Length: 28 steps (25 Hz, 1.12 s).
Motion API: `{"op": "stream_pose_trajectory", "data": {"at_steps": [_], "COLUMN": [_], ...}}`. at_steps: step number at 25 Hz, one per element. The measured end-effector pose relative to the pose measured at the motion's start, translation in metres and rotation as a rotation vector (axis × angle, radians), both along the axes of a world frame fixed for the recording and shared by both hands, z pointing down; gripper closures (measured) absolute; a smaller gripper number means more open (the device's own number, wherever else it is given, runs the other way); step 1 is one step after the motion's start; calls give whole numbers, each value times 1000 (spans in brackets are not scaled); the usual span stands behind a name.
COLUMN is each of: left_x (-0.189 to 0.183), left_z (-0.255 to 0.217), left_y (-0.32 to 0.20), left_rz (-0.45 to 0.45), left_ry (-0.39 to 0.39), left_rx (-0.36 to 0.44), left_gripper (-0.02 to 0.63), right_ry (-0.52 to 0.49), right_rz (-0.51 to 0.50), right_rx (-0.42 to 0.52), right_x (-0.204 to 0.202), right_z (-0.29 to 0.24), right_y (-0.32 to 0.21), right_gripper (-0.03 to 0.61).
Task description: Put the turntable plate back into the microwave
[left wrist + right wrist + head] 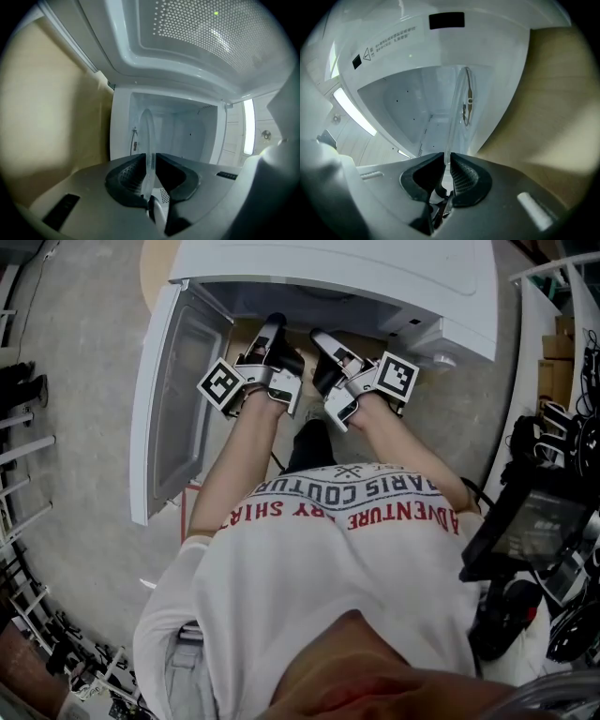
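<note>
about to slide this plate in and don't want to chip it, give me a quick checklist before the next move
1. Microwave door swung open, out of the way: ok.
2. Left gripper shut on the rim of the turntable plate: ok.
3. Right gripper shut on the plate's rim: ok.
4. Both grippers facing the cavity: ok.
5. Plate held level: cannot tell; both gripper views show it only edge-on.
6. What the plate will sit on inside: cannot tell, not in view.

Clear glossy turntable plate (149,136), smooth white microwave (375,277) (pale matt wooden tabletop (553,93))
</note>
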<state>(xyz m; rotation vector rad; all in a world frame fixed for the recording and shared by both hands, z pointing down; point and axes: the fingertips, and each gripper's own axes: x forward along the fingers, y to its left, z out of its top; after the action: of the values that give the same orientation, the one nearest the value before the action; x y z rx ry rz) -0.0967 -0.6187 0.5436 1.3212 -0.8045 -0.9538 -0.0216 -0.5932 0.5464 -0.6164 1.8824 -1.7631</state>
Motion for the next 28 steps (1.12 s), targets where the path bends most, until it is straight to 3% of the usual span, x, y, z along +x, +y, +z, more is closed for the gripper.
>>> {"op": "stream_pose_trajectory", "data": {"at_steps": [10,17,28], "left_x": [-2,6,4], "left_z": [7,9,19], "left_y": [-3,10,-9], "left_rz": [35,65,50], "left_ry": [31,36,-10], "left_rx": [2,4,-59], "left_gripper": [554,554,576], "right_ry": [-56,-28,34], "right_rz": [78,132,121], "right_rx": [-47,-83,-122], "right_x": [0,9,1], "right_z": [10,17,18], "right_y": [-12,-18,-29], "right_gripper": [549,554,552]}}
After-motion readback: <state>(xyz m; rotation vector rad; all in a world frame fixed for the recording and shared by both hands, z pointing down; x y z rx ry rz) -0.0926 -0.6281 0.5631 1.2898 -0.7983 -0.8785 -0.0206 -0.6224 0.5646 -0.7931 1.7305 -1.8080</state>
